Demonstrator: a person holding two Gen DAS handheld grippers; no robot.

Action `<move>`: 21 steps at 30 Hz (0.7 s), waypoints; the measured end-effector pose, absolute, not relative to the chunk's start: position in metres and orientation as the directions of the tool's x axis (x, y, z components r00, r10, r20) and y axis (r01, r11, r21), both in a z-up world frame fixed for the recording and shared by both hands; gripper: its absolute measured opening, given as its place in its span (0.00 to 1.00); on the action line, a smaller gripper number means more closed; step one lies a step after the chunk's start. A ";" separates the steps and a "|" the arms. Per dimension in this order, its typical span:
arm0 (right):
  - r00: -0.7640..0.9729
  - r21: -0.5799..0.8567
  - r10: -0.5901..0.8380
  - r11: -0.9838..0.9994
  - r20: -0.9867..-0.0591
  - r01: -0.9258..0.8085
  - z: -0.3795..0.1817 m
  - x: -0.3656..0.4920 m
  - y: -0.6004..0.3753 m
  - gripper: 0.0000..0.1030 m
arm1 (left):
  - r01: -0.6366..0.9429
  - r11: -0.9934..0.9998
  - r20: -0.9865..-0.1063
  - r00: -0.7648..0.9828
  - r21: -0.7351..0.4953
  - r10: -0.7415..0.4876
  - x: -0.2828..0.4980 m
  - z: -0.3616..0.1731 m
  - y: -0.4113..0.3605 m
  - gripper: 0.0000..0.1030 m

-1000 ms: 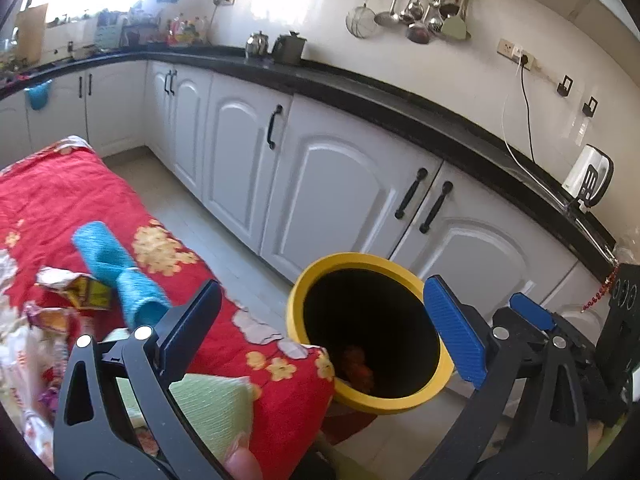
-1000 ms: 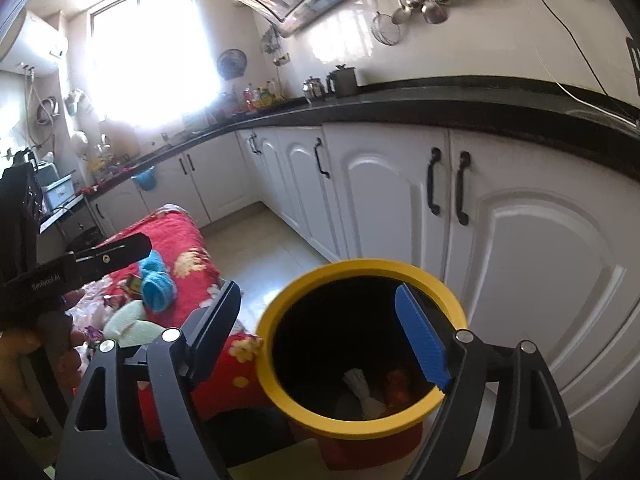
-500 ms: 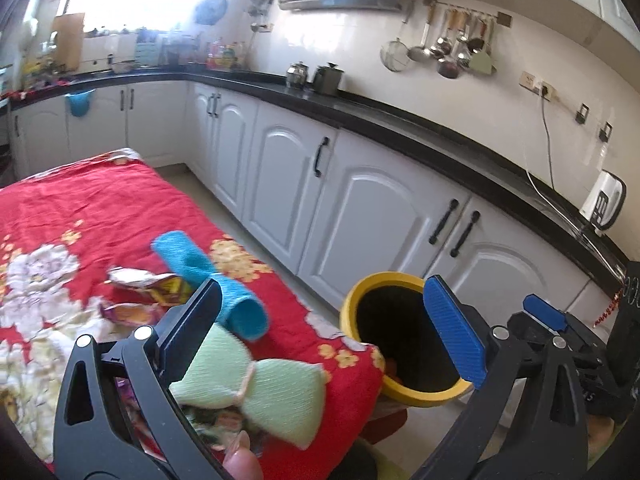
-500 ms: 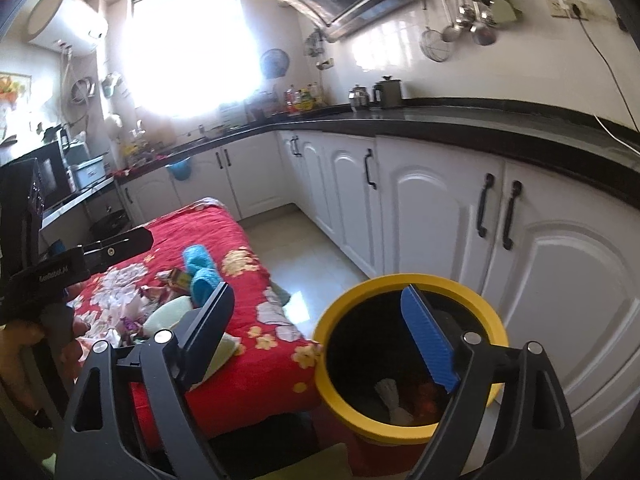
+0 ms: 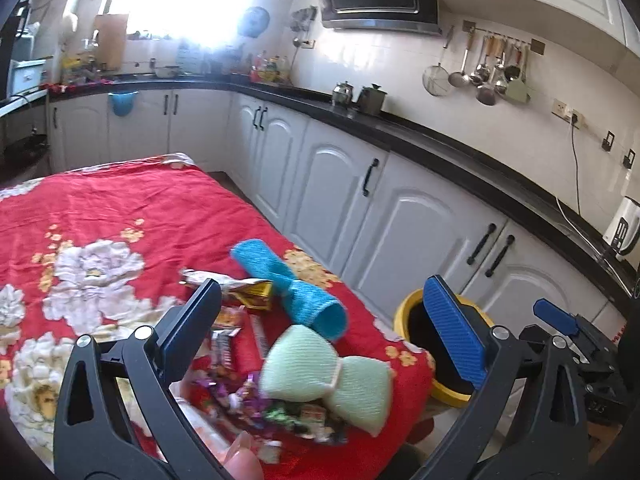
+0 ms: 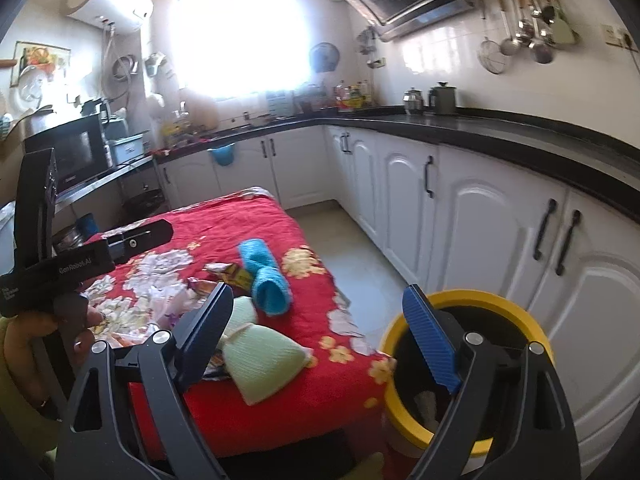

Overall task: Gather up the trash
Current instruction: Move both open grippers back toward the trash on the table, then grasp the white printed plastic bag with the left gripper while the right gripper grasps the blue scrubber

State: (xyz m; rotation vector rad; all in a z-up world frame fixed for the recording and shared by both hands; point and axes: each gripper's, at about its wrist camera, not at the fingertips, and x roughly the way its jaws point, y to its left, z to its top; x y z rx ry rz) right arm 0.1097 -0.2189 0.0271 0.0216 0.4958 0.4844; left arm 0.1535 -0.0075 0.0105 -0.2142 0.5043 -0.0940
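Filling the left of both frames, your table point(image 5: 100, 208) carries blurred wrappers point(image 5: 240, 384) half hidden behind the left gripper point(image 5: 320, 328). The bin point(image 6: 516, 304), lower right, holds something indistinct. Both your grippers, right point(image 6: 320, 332) included, gape empty.

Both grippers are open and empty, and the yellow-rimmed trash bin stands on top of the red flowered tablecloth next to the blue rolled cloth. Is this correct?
One detail is wrong. The yellow-rimmed trash bin stands on the floor beside the table, off the red flowered tablecloth, as the right wrist view shows. The blue rolled cloth lies on the tablecloth. The left gripper and right gripper are indeed open and empty.
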 end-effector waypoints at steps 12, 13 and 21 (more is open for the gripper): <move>0.727 0.119 0.503 0.850 -0.468 -0.512 0.025 0.130 -0.171 0.82 | -0.049 0.978 -0.497 0.866 -0.203 -0.059 0.140 0.001 0.035 0.90; 0.727 0.115 0.500 0.851 -0.471 -0.512 0.024 0.133 -0.168 0.82 | -0.059 0.977 -0.501 0.864 -0.203 -0.052 0.140 -0.001 0.039 0.90; 0.680 0.133 0.503 0.844 -0.533 -0.520 0.007 0.176 -0.142 0.82 | -0.146 0.966 -0.562 0.827 -0.214 0.000 0.141 -0.025 0.072 0.90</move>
